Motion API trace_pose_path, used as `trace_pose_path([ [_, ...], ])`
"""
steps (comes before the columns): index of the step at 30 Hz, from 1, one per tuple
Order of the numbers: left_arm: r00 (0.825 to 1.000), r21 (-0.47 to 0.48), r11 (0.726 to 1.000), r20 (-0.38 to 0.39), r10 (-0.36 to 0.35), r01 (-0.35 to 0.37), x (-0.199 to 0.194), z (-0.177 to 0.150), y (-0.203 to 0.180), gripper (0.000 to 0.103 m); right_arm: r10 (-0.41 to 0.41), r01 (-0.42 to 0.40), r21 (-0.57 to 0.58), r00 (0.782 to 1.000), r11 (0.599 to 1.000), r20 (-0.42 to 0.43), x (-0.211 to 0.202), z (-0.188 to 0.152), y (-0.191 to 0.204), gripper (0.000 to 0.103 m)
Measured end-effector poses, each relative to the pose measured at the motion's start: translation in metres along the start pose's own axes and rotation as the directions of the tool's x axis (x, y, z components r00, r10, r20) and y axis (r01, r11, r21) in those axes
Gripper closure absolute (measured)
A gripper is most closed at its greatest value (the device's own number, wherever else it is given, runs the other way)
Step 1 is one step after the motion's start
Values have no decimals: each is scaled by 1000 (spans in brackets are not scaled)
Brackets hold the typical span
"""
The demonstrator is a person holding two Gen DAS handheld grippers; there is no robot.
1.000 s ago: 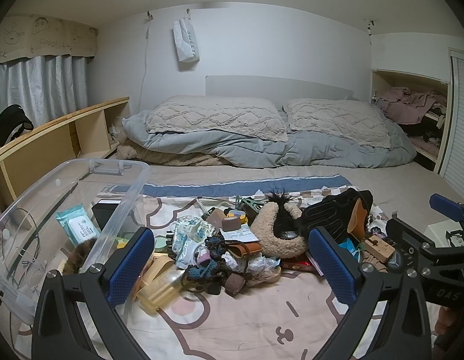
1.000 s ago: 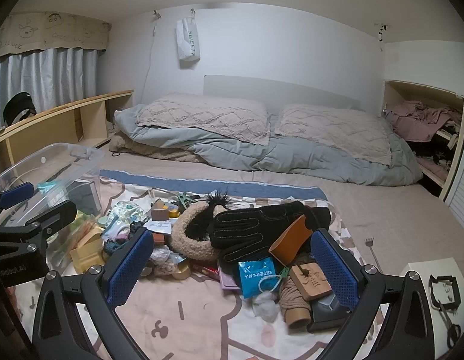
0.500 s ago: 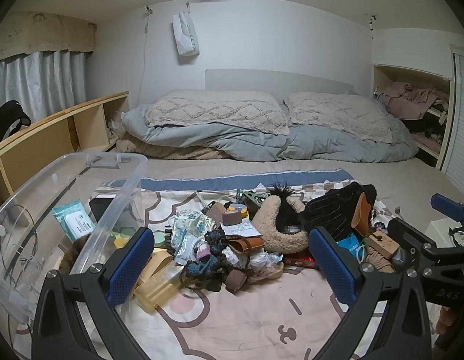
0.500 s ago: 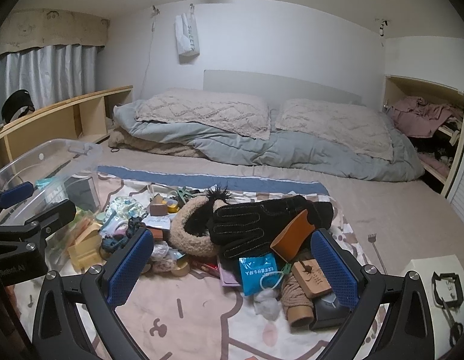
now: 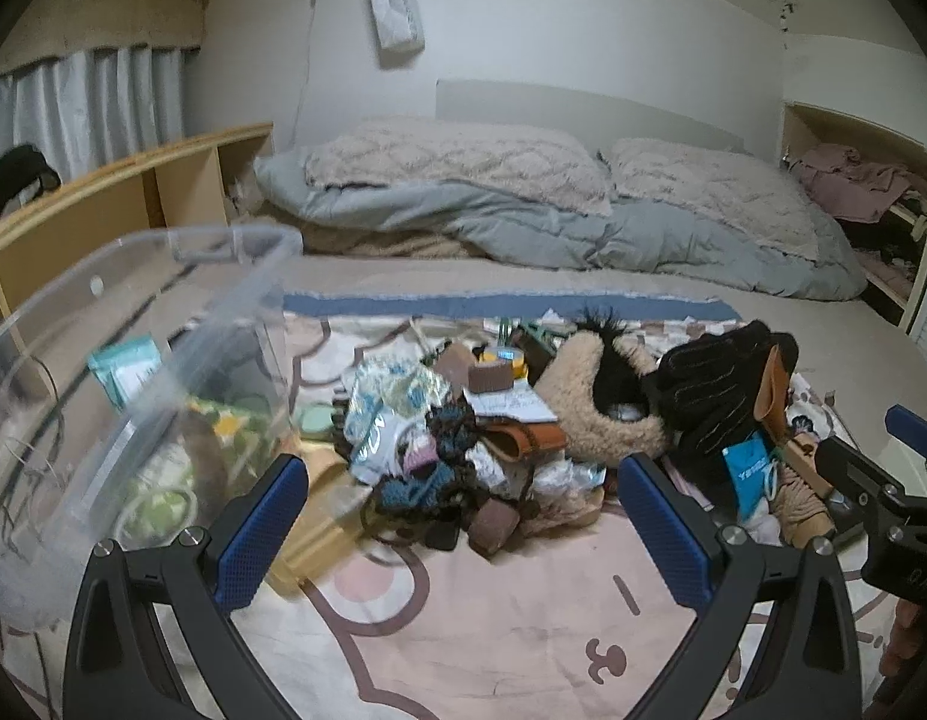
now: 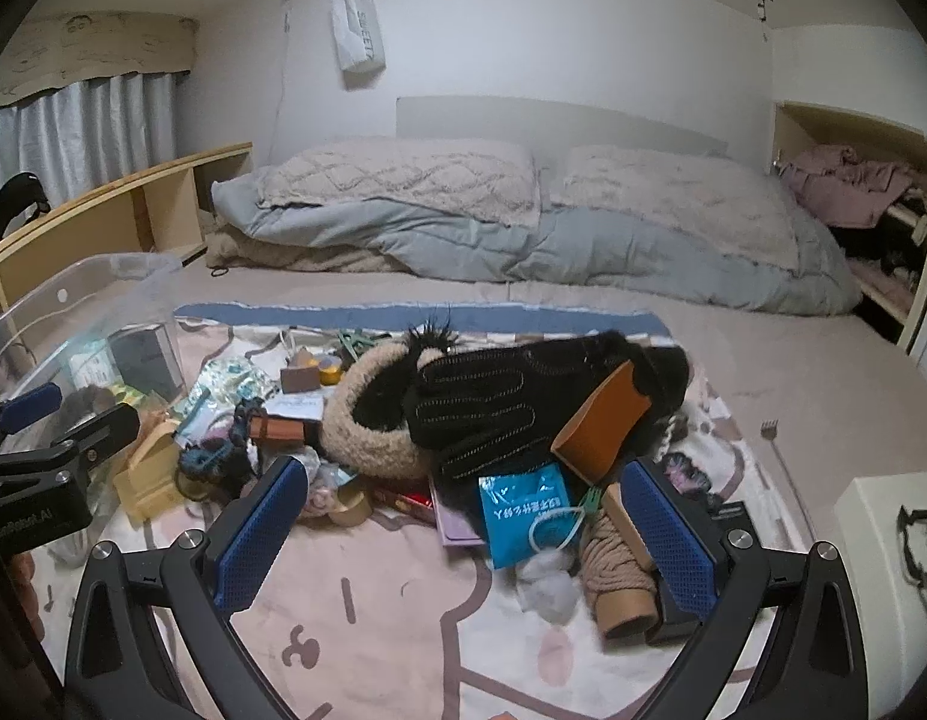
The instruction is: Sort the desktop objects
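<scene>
A heap of small objects lies on a pink cartoon blanket [image 5: 511, 630] on a bed. In it are a black glove [image 6: 493, 396], a beige fuzzy earmuff [image 6: 367, 438], a blue packet [image 6: 520, 507], a twine spool [image 6: 613, 570], an orange wedge [image 6: 601, 423] and a dark knitted piece [image 5: 439, 462]. A clear plastic bin [image 5: 133, 372] with several items stands at the left. My left gripper [image 5: 463, 525] is open just short of the heap's left part. My right gripper [image 6: 463, 528] is open over the blue packet.
Pillows and a grey duvet [image 5: 523, 216] lie at the bed's head. A wooden shelf [image 5: 121, 192] runs along the left. An alcove with clothes [image 6: 853, 192] is at the right. A white box [image 6: 895, 570] sits at the near right of the bed. A back scratcher [image 6: 787, 474] lies beside the blanket.
Both grippers have moved forward and lower toward the heap, which now looms larger. The bin sits closer on the left. Both stayed open.
</scene>
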State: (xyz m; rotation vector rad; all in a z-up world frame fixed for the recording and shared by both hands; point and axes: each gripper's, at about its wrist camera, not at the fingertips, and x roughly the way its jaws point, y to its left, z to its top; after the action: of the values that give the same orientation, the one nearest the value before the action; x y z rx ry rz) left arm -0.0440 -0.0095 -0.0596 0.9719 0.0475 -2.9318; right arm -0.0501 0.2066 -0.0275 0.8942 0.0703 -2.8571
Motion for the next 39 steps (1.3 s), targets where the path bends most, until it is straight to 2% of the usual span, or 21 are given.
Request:
trace_pose_path([
  [9,995,1,1000,-102,22,-22,35,-24,5,0,26,-24,45,998,999,-59,30,-17,-7,0],
  [12,992,7,1000,-126,24,-23,43,-31,6,0,63,-54,84,993,995,-102,42,-22,-13,0],
  [18,989,-17,999,-136,-52,51,55,-40,8,1,79,-54,157,985,986,-156,63,-34,-28,0],
  [20,988,-20,997,-137,-72,70,59,-42,6,5,84,-53,180,982,982,-169,67,-37,-34,1],
  [24,982,-15,993,-152,-115,114,67,-44,0,23,72,-36,202,982,979,-176,70,-38,-46,12],
  [28,976,11,990,-169,-140,144,76,-47,-8,36,70,-29,217,980,976,-184,74,-39,-58,25],
  [30,973,19,989,-181,-140,146,81,-49,-9,41,70,-24,230,978,973,-194,78,-40,-63,28],
  [31,973,20,989,-185,-140,147,84,-50,-9,43,71,-23,237,978,971,-197,80,-41,-66,36],
  [34,971,11,989,-192,-140,145,91,-52,-6,44,86,-25,272,972,962,-217,91,-44,-73,48],
  [39,968,-29,988,-198,-152,149,97,-53,5,44,117,-41,332,970,942,-215,110,-44,-80,59],
])
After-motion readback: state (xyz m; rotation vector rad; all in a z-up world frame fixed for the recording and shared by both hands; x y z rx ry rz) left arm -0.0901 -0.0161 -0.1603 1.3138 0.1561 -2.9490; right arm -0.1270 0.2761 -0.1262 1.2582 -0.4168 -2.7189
